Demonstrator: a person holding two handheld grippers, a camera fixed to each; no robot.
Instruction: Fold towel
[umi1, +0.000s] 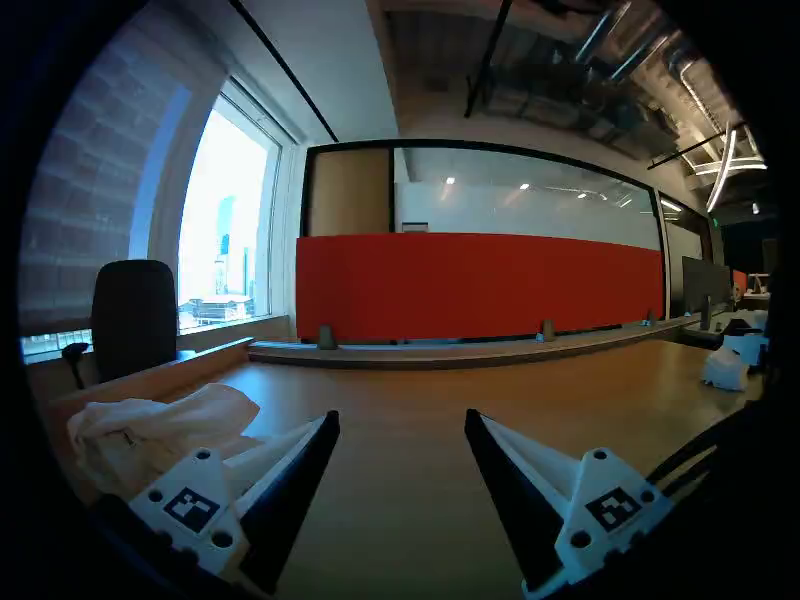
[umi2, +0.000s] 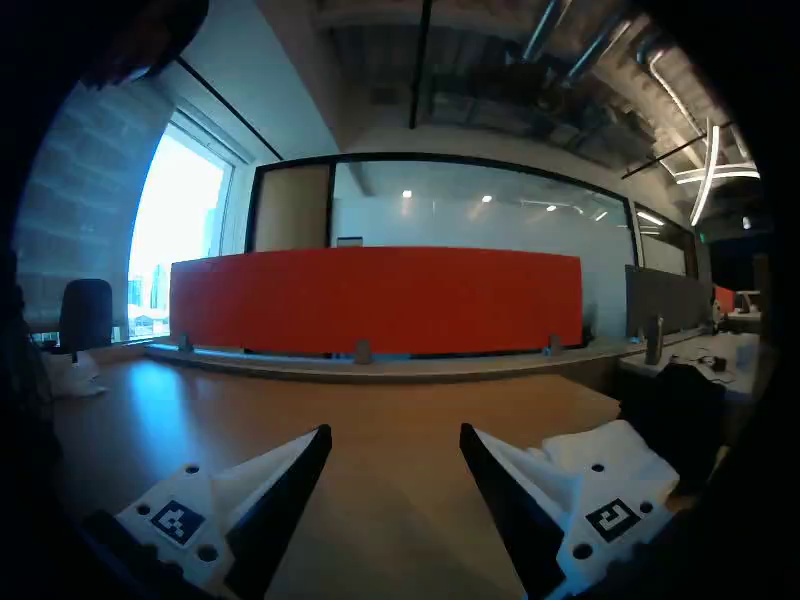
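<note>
Left gripper view: the left hand-held gripper (umi1: 400, 415) is held low over the table (umi1: 420, 380), its two fingers spread wide with nothing between them. The towel (umi1: 160, 425), pale cream, lies in a crumpled heap on the table at the left of this view, just beyond and partly behind one finger and near the table's edge. Right gripper view: the right hand-held gripper (umi2: 395, 430) is likewise released, its fingers apart over bare wood and holding nothing. Judged from its soft folds and slumped outline, the towel is light, limp and not fragile. It would drape and sag when lifted rather than keep a shape, and its weave should give the fingers fair purchase. A corner or a hem would be the sensible place to pinch, one for each gripper, so that the cloth can be spread flat before a fold. No corner can be picked out in the heap as it lies. The table is smooth, warm-toned wood with a slight sheen, so cloth would probably slide on it easily. Along its far edge stands a red partition (umi1: 480, 285) below glass panels. A black office chair (umi1: 133, 315) sits by a bright window (umi1: 225, 240) and a brick wall (umi1: 90, 200), under an open ceiling of exposed pipes (umi1: 600, 60).
</note>
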